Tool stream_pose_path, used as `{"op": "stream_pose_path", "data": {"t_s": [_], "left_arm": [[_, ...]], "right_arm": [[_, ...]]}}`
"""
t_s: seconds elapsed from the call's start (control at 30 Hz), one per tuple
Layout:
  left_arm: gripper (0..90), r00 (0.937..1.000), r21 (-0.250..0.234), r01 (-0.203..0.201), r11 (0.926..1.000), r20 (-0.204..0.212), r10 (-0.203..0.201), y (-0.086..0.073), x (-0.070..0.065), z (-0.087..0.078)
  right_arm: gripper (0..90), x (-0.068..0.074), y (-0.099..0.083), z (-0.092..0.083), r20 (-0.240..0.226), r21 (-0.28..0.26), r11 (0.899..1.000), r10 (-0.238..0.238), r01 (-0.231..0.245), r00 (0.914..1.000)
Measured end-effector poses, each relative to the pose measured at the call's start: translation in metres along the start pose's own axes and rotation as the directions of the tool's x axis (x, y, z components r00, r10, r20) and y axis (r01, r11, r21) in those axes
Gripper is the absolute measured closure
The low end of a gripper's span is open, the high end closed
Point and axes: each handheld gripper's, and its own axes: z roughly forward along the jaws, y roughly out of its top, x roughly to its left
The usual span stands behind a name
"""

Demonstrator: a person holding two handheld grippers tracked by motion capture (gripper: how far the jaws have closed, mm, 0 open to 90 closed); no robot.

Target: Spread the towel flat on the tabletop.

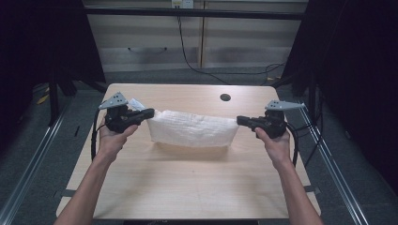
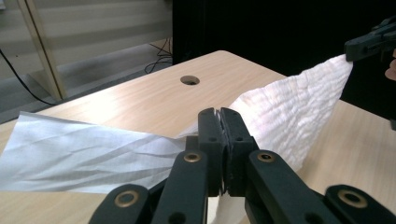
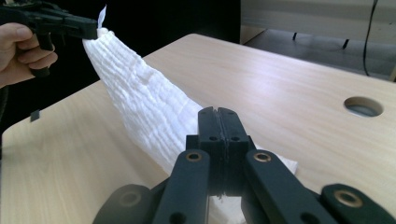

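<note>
Clamping opposite ends, left gripper (image 1: 149,112) and right gripper (image 1: 240,120) hold the white cloth (image 1: 192,128) taut.

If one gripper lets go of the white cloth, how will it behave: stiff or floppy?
Probably floppy: the white cloth sags between the left gripper and the right gripper. It looks light and thin, so the freed end would likely drop onto the table.
</note>
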Motion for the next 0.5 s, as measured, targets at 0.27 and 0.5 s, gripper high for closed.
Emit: {"op": "stream_pose_path", "data": {"t_s": [0.27,0.5], "left_arm": [[88.2,0.9999,0.034,0.008,0.9994,0.007,-0.009,-0.025,-0.009,-0.013],[88.2,0.9993,0.088,0.017,0.9960,0.031,-0.020,-0.050,-0.018,-0.016]], "right_arm": [[89.7,0.017,-0.024,-0.006,-0.030,0.021,1.000,-0.010,0.011,0.9995],[89.6,0.025,-0.041,-0.009,-0.048,0.041,0.999,-0.001,0.003,0.9989]]}}
